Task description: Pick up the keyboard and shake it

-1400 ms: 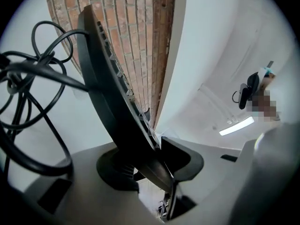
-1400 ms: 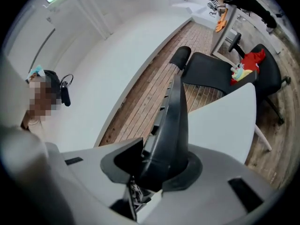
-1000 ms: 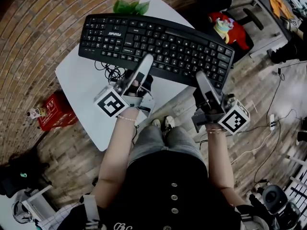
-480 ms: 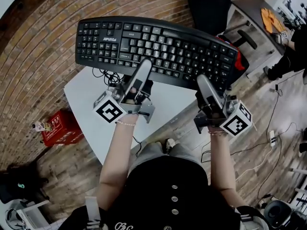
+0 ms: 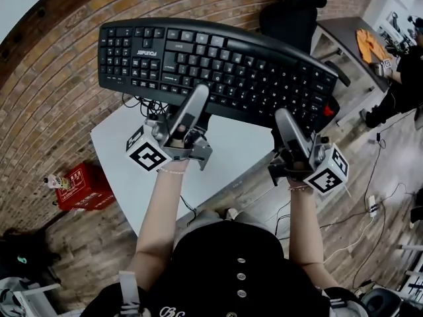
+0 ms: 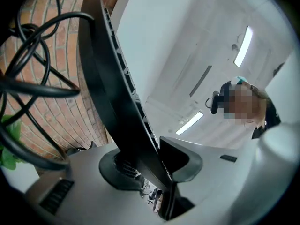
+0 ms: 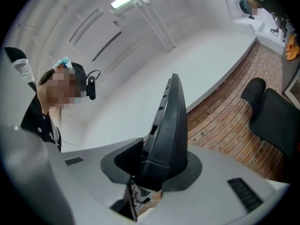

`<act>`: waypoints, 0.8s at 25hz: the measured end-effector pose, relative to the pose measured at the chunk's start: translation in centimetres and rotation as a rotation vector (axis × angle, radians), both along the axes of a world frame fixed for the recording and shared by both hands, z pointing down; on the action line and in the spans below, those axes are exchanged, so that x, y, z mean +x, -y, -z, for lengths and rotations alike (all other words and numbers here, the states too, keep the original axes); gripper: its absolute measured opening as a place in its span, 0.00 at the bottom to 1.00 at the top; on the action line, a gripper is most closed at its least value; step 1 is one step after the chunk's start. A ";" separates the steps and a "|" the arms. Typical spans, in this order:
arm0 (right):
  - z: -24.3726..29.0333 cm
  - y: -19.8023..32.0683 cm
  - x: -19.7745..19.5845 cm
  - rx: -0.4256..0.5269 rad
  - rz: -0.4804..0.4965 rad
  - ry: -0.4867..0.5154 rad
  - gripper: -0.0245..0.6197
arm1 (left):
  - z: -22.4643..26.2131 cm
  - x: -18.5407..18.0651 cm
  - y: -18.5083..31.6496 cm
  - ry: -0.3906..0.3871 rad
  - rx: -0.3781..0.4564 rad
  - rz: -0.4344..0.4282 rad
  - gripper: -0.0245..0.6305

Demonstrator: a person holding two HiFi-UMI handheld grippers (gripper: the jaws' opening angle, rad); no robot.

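The black keyboard hangs in the air above the white table, keys facing up toward me. My left gripper grips its near edge left of the middle; its jaws have just been closing with that edge between them. My right gripper is shut on the near edge at the right. In the left gripper view the keyboard runs edge-on between the pads of the left gripper. The right gripper view shows the keyboard's edge pinched in the right gripper. Its cable dangles at the left.
A red crate sits on the brick floor left of the table. A black office chair and a desk stand beyond the keyboard at the right. Loops of the cable hang beside the left gripper.
Both grippers have lifted the keyboard off the table and toward the head camera. It now hides the green plant and the red toy seen earlier.
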State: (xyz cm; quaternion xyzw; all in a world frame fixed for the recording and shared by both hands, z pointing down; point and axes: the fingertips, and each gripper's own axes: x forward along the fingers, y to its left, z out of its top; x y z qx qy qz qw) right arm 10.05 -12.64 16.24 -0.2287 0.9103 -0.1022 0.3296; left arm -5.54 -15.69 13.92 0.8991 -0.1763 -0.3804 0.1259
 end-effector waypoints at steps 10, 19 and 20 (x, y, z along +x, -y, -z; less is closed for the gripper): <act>2.6 -1.1 -0.3 0.106 0.020 -0.005 0.24 | 2.9 -0.4 -1.8 -0.001 0.118 -0.024 0.23; 4.3 -0.5 -1.5 0.113 0.006 -0.014 0.24 | 4.6 -1.6 -1.0 -0.013 0.121 -0.037 0.23; 4.4 -0.4 -1.7 0.113 0.007 -0.014 0.24 | 4.7 -1.7 -1.0 -0.011 0.120 -0.036 0.23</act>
